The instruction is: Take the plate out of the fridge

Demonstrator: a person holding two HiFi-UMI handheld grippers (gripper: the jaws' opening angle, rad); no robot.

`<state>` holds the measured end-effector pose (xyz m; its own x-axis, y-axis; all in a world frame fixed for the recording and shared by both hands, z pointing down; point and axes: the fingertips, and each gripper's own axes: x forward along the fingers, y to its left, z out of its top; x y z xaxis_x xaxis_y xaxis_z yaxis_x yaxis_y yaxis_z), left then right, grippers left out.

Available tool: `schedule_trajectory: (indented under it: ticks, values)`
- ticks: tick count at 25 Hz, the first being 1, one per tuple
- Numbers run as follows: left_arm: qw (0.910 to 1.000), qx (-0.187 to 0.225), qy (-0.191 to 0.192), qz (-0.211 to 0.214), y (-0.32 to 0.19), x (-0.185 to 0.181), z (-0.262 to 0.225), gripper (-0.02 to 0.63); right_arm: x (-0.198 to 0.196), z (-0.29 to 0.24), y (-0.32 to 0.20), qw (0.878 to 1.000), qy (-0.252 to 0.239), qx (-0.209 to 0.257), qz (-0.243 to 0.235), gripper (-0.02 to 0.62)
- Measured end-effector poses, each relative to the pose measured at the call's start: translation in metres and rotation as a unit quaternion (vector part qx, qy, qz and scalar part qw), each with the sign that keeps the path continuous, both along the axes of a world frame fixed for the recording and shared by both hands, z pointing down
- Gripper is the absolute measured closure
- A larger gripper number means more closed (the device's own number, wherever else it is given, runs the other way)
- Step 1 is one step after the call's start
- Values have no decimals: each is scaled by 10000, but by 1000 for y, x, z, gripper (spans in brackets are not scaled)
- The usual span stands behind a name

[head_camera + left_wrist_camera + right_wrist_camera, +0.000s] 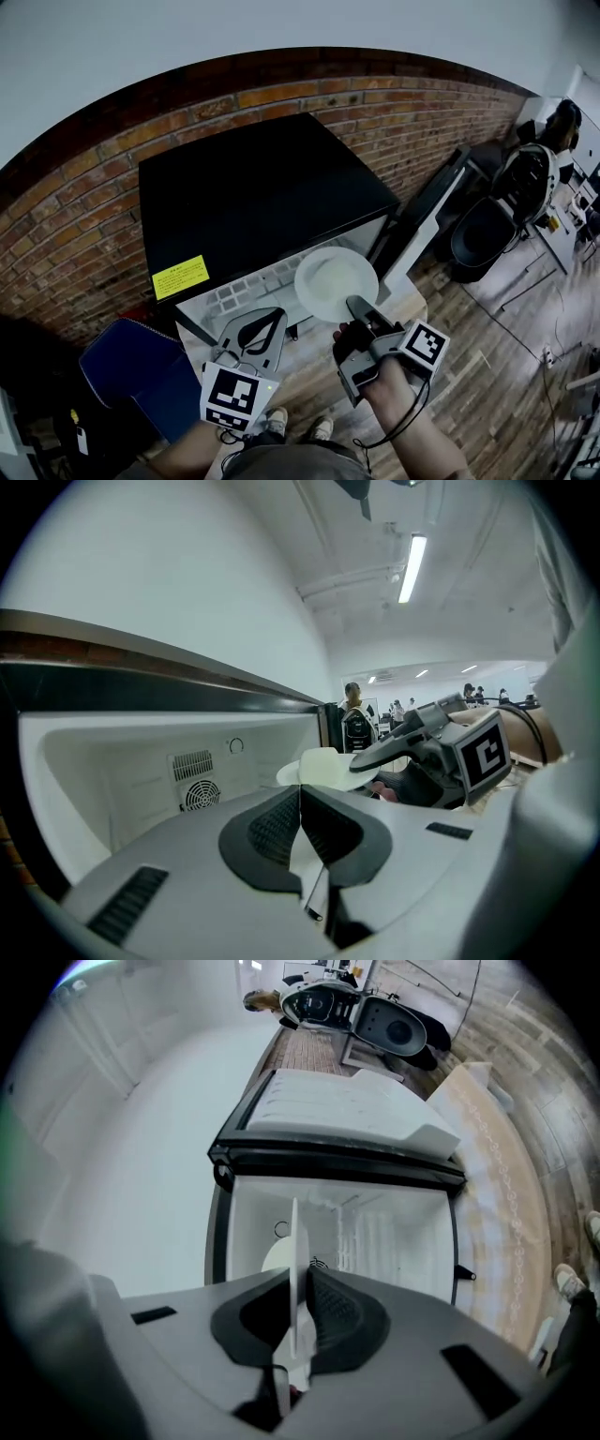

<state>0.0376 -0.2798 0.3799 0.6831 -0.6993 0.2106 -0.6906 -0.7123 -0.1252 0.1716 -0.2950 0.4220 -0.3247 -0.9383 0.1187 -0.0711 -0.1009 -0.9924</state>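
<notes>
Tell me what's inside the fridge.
The fridge shows white walls and a round vent at the back. The plate, clamped in the right gripper, covers part of the interior.

The open fridge (262,197) is being viewed steeply from overhead by the head camera; its interior is being faced closely by both gripper cameras.

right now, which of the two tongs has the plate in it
The right tongs: they are shut on the rim of the white plate. The left tongs are shut too, but with nothing between them.
</notes>
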Motion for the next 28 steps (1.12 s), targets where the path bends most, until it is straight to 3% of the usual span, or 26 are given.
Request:
schedule_trajectory:
  ticks: [12, 20, 28]
  values:
    - [9957, 223, 145, 892, 24, 68, -21, 588, 69, -36, 63, 9973, 69, 277, 673, 556]
    - [9858, 253, 141, 1654, 56, 121, -21, 588, 111, -42, 120, 9909, 137, 335, 1296, 557]
    - [9748, 238, 83, 2219, 86, 166, -5, 588, 147, -13, 166, 9840, 152, 68, 1776, 557]
